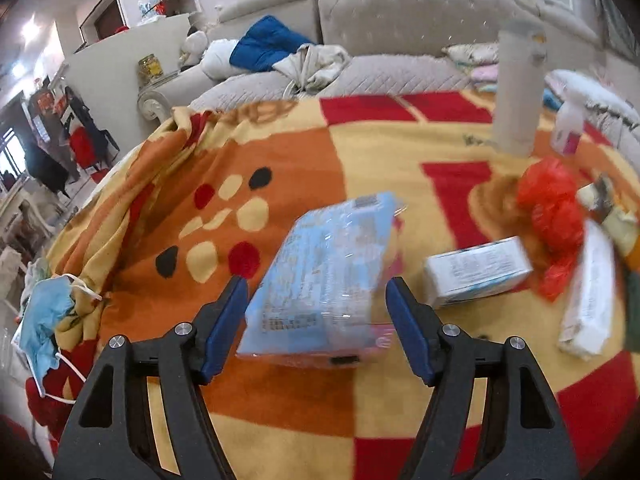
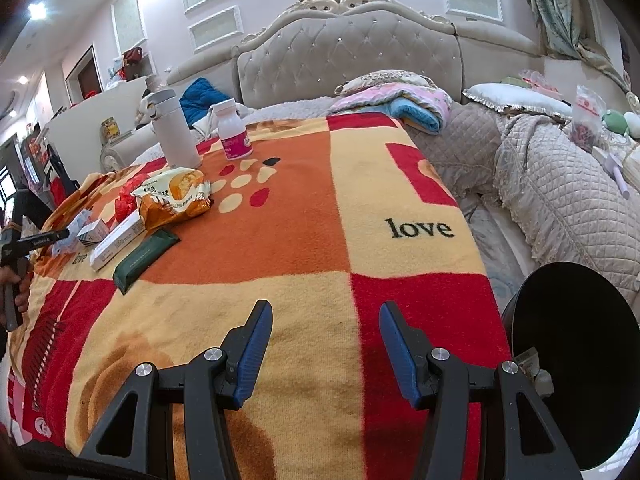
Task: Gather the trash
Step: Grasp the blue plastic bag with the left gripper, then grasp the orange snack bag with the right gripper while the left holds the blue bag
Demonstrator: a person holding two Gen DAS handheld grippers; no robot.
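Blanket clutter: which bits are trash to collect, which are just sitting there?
Likely trash:
- blue plastic-wrapped pack, between the left claw pads; contact unclear
- small white box
- red plastic bag
- orange snack wrapper
- long white box
- dark green box
- used face mask

Probably just lying about:
- white flask
- pill bottle
- black bin, where trash goes

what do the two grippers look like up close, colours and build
Both match: the left gripper and right gripper have matte black angular finger arms with triangular cut-outs, round silver bolt heads at the pivots, and blue ribbed pads lining the inner faces. No cables or markings show.
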